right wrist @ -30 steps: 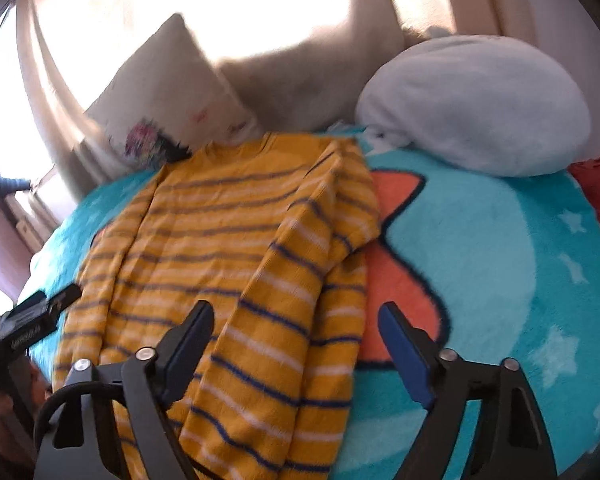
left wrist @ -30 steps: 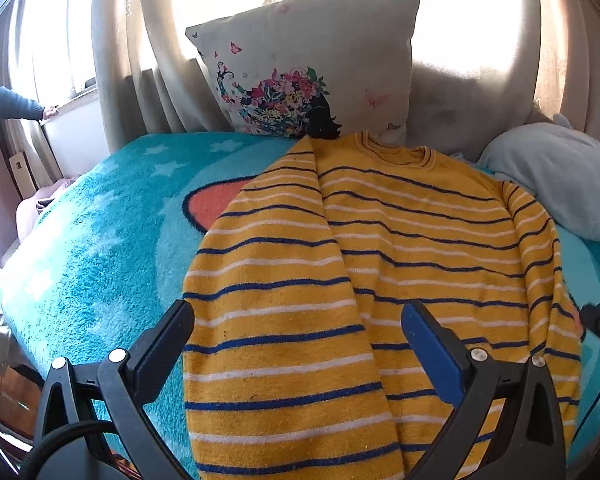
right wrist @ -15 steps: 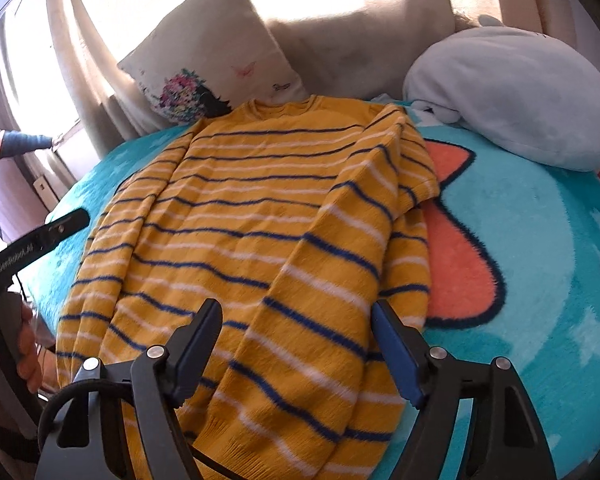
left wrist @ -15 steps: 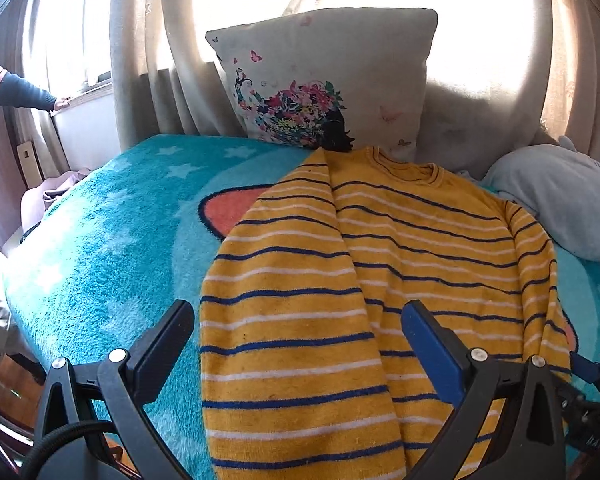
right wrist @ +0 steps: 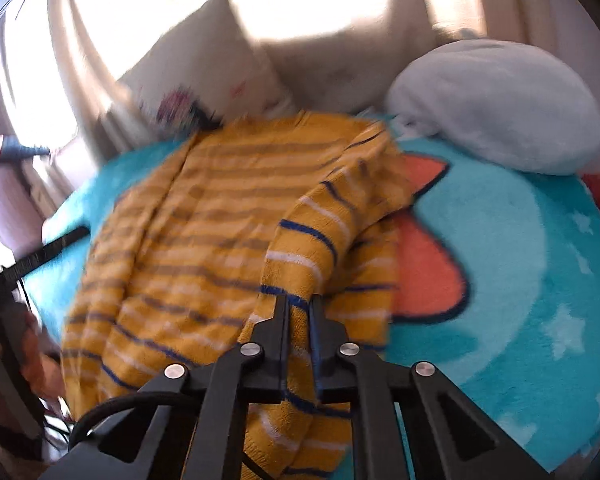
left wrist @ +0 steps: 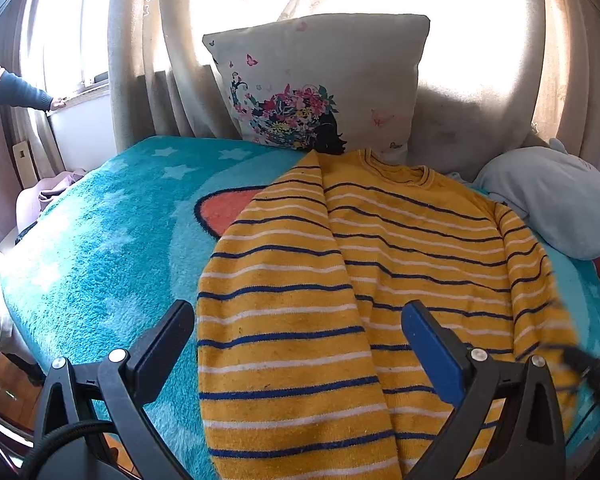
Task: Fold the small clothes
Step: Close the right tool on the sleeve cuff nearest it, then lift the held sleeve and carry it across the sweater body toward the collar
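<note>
Yellow knit with navy and white stripes, the small long-sleeved sweater (left wrist: 340, 280) lies spread on the bed's teal fleece blanket with white stars (left wrist: 100, 248), its collar toward the head edge where a white floral-print cushion (left wrist: 320, 80) leans against the curtains, and its hem hanging over the near edge. A pale blue plush pillow (right wrist: 496, 108) sits at the far right corner of the bed. The right hand-held gripper (right wrist: 299, 312) has just been closing and now pinches a fold of the sweater's right side between nearly shut jaws, the fabric already bunched and lifted off the blanket. The left hand-held gripper (left wrist: 296, 344) hovers over the hem near the bed's front edge with its jaws wide apart, gripping nothing. The step in hand looks like folding the right side inward over the body. To do it well, the right grip should carry the edge in a low arc toward the sweater's middle, keeping the sleeve layered with it so nothing trails. The left hand-held gripper would best pin or hold the hem, so the garment does not slide off the near edge, and the crease should run straight from shoulder to hem.
</note>
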Motion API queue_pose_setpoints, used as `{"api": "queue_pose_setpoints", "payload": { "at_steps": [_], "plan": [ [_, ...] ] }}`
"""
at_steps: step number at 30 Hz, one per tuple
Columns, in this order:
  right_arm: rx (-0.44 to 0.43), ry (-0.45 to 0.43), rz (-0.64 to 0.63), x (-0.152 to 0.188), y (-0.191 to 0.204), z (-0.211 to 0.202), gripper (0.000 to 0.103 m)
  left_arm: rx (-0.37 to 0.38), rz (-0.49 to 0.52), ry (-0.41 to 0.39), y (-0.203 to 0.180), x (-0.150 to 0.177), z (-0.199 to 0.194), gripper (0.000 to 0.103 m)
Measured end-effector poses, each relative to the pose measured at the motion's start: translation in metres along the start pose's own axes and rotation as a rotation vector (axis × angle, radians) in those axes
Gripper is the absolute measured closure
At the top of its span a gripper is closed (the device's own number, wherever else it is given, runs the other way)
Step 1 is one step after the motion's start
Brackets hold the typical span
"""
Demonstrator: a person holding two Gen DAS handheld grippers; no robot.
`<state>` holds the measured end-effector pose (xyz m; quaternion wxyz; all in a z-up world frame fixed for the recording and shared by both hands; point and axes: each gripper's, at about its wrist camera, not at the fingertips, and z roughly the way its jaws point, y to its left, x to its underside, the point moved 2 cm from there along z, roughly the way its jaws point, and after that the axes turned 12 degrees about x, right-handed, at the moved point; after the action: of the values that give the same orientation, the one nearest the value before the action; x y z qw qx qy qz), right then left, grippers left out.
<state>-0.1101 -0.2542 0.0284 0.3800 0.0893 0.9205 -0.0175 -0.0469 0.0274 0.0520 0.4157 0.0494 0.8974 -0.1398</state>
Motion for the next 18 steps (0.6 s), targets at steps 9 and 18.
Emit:
{"api": "queue_pose_setpoints", "payload": {
  "at_steps": [9,18],
  "plan": [
    [0.337,-0.078,0.274,-0.043,-0.145,-0.007,0.095,0.022,-0.007,0.013,-0.002,0.001,0.003,0.000],
    [0.538,0.049,0.416,-0.046,-0.255,0.046,0.084,0.024,0.007,0.019,-0.007,0.000,0.007,0.000]
  ]
}}
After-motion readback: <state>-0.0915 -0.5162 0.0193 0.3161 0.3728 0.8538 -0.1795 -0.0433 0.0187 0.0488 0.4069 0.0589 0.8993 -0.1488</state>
